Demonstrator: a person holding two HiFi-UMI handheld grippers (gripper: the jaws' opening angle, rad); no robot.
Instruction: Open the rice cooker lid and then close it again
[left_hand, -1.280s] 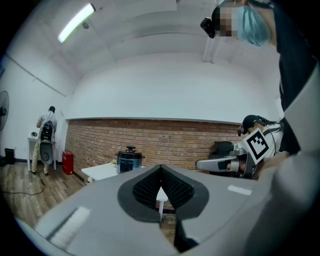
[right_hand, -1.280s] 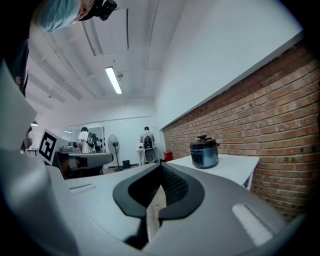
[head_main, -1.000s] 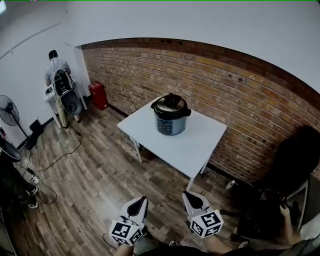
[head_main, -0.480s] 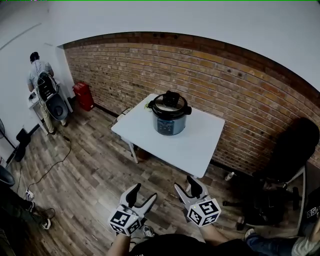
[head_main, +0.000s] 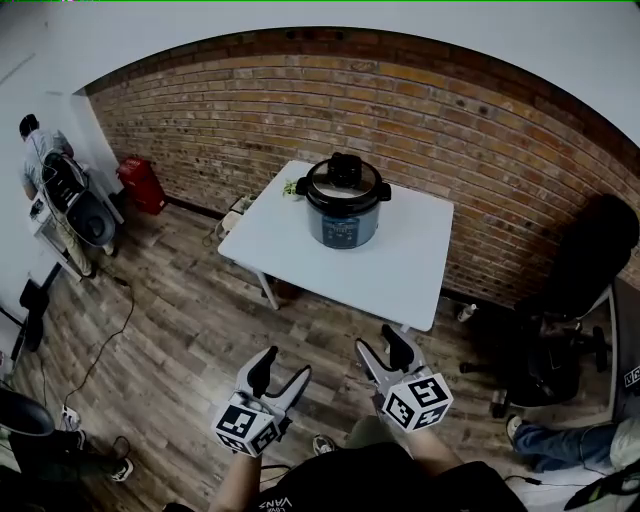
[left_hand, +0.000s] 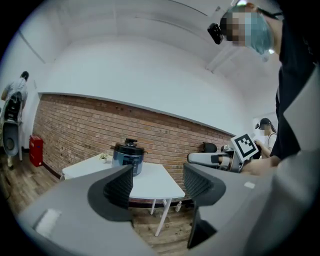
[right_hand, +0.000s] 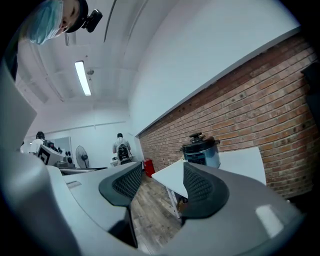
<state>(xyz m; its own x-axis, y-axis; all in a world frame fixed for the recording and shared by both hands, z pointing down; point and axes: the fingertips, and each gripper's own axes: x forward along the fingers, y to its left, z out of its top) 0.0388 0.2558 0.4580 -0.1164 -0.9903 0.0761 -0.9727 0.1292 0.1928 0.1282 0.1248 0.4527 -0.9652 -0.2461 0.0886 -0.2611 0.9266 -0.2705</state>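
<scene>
Room: a brick wall (head_main: 250, 110) is running behind a white worktop (head_main: 400, 270), which is standing on a wood-plank floor (head_main: 180, 330).
Rice cooker (head_main: 343, 205): it is sitting on the far half of the worktop, near the wall, with its black lid (head_main: 343, 183) lying shut on top.
Small plant (head_main: 291, 187): it is standing just beside the cooker, at the worktop's far left edge.
Left hand-held gripper (head_main: 283, 368): it is hovering over the floor, well apart from the worktop. Its jaws have just been opening and are standing wide apart, gripping nothing.
Right hand-held gripper (head_main: 382, 345): it is hovering beside the left one, pointing towards the worktop. Its jaws have also just been opening and are gaping fully, holding nothing.
Surroundings: a person (head_main: 40, 150) is standing at the far left, back turned, and a black office chair (head_main: 580, 290) is standing at the right.
</scene>
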